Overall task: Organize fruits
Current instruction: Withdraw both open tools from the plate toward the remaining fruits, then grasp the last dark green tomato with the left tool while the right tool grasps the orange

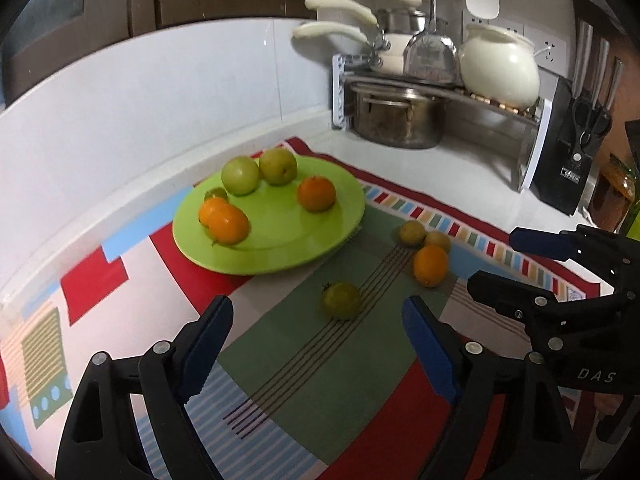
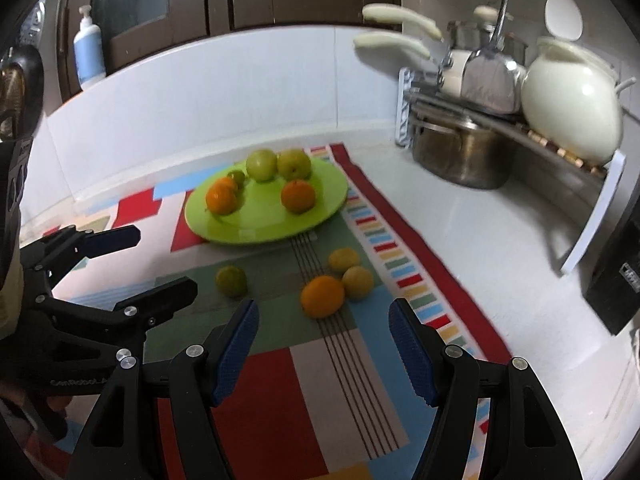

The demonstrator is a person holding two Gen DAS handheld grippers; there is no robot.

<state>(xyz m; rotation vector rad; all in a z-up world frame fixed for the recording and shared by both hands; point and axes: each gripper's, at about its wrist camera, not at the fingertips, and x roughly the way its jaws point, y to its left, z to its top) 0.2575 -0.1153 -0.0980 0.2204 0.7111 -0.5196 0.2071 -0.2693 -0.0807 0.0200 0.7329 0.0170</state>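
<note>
A green plate on the patterned cloth holds two green apples, oranges and a small green fruit. On the cloth lie a green citrus, an orange and two yellowish fruits. My left gripper is open and empty, just short of the green citrus. My right gripper is open and empty, just short of the orange. Each gripper shows at the edge of the other's view.
A dish rack with pots, a kettle and a white jar stands at the back right. A black knife block is at the far right. A soap bottle stands on the ledge above the white tiled wall.
</note>
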